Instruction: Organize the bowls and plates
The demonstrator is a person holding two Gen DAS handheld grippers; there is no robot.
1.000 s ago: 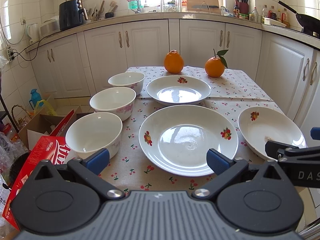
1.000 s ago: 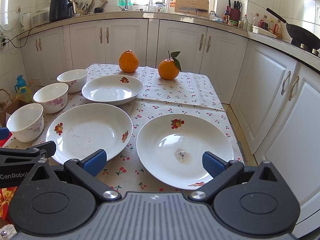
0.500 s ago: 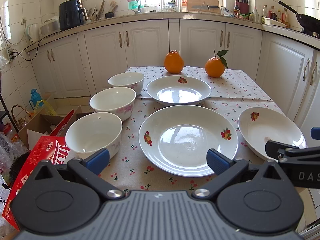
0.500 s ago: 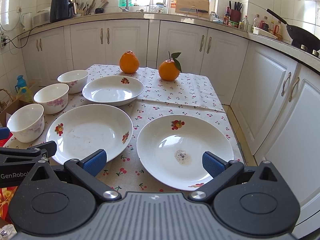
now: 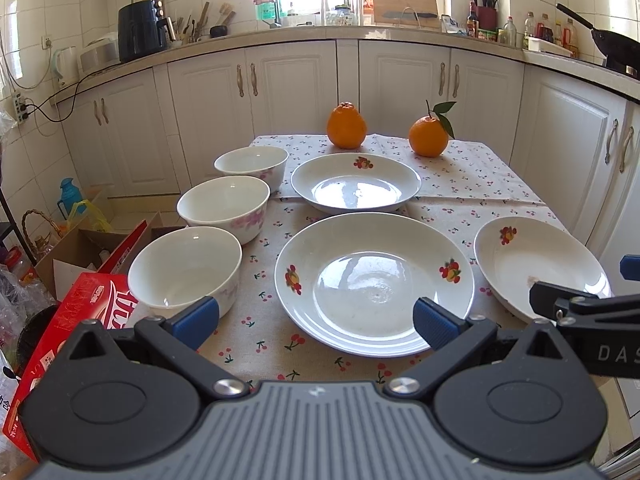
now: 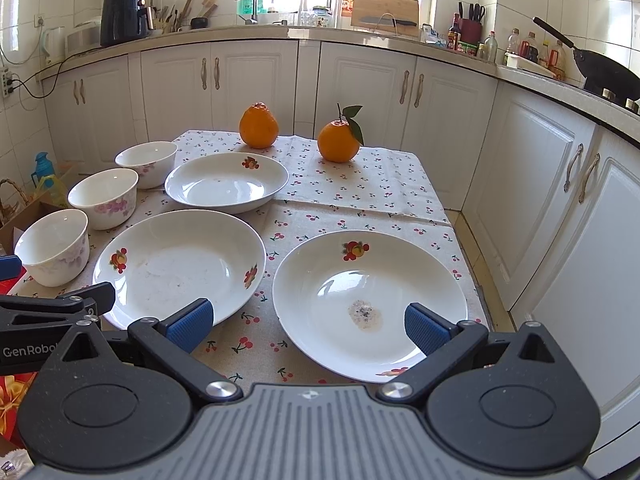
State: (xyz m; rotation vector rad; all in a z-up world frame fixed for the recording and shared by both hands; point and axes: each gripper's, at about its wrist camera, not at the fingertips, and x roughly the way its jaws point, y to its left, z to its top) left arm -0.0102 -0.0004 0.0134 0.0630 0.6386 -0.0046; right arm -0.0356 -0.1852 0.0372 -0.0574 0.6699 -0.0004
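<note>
A: Where are the left tongs (image 5: 316, 320)?

B: Low at the near edge of the tabletop (image 5: 472, 176), spread wide and pinching nothing; the big plate (image 5: 374, 284) lies between their blue tips, just ahead.

A: And the right tongs (image 6: 308, 324)?

B: Spread as well, bare; their right tip hangs over the near rim of the right plate (image 6: 370, 306) — a greyish smear sits in its well; their left tip is over the big plate's near edge.

A: The rest of the crockery?

B: A third plate (image 5: 356, 184) sits behind the big one, just apart from it; three bowls run down the left side — near bowl (image 5: 185, 270), middle bowl (image 5: 223, 208), far bowl (image 5: 251, 166) — the near two look to touch, though I cannot tell for sure; nothing is stacked.

A: Anything else on the cloth?

B: Two oranges at the far end — a plain orange (image 5: 346, 125) and a leafy orange (image 5: 429, 136), well apart; a red box (image 5: 86, 314) stands left of the tabletop.
</note>
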